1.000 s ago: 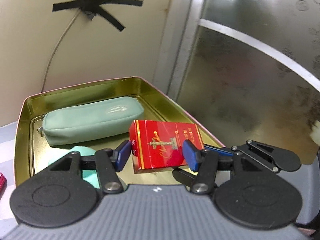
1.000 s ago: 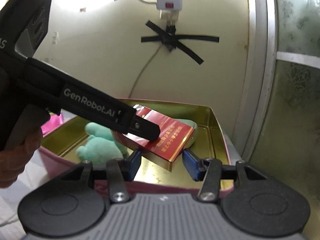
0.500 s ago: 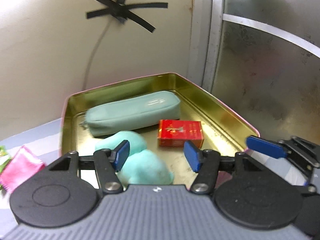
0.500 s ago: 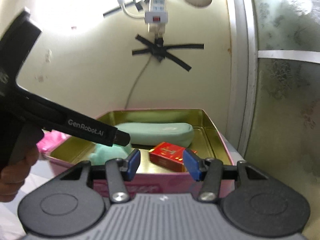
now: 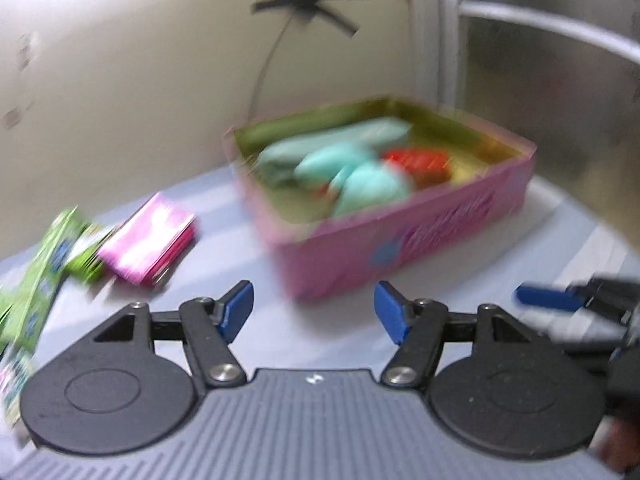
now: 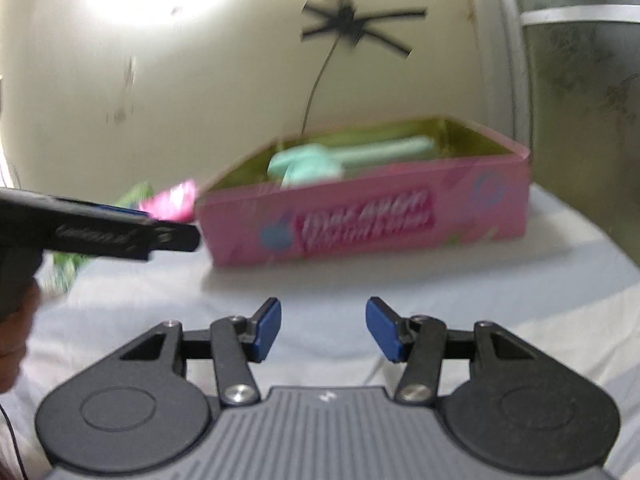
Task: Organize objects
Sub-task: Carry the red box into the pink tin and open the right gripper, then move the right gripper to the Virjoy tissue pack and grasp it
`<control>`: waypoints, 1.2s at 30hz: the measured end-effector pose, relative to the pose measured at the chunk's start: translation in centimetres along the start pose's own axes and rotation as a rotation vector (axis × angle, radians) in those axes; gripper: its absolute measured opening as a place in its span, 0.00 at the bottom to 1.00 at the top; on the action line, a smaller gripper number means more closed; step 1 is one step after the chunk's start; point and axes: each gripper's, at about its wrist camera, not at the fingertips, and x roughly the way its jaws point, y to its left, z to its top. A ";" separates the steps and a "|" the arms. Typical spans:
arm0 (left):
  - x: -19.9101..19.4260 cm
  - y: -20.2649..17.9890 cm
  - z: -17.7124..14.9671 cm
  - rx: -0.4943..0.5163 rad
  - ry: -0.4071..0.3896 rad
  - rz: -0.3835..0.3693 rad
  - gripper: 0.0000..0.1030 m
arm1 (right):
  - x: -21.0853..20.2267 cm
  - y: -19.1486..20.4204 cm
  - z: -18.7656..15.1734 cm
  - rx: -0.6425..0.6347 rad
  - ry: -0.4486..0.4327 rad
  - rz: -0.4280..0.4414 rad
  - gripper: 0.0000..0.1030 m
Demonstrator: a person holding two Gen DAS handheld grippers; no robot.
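Observation:
A pink tin box (image 5: 408,236) (image 6: 360,216) with a gold inside stands against the wall. In it lie a teal pouch (image 5: 360,136) (image 6: 384,148), a teal plush toy (image 5: 360,184) (image 6: 304,166) and a red packet (image 5: 420,160). My left gripper (image 5: 314,312) hangs in front of the box, its jaws opening with nothing between them. My right gripper (image 6: 323,328) is open and empty, also short of the box. To the left of the box lie a pink packet (image 5: 150,240) (image 6: 172,200) and green packets (image 5: 40,264).
A pale striped cloth (image 5: 224,264) covers the table. A wall with a taped cable (image 5: 296,0) rises behind the box. A glass door with a metal frame (image 5: 540,60) stands at the right. A person's hand (image 6: 16,328) holds the left gripper.
The left gripper let go of the red packet, which now lies in the box. Both grippers drew back from the box and sank; the left jaws widened. The loose packets at the left came into view.

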 end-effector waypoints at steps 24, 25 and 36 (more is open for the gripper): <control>-9.0 22.5 -16.4 -0.419 0.002 0.305 0.67 | 7.9 24.2 -0.6 -0.329 0.178 0.434 0.64; -9.3 23.1 -16.7 -0.449 -0.014 0.287 0.67 | 8.8 25.7 -0.3 -0.330 0.175 0.440 0.64; -10.1 23.9 -17.5 -0.528 -0.079 0.225 0.68 | 14.4 34.2 0.7 -0.435 0.152 0.402 0.52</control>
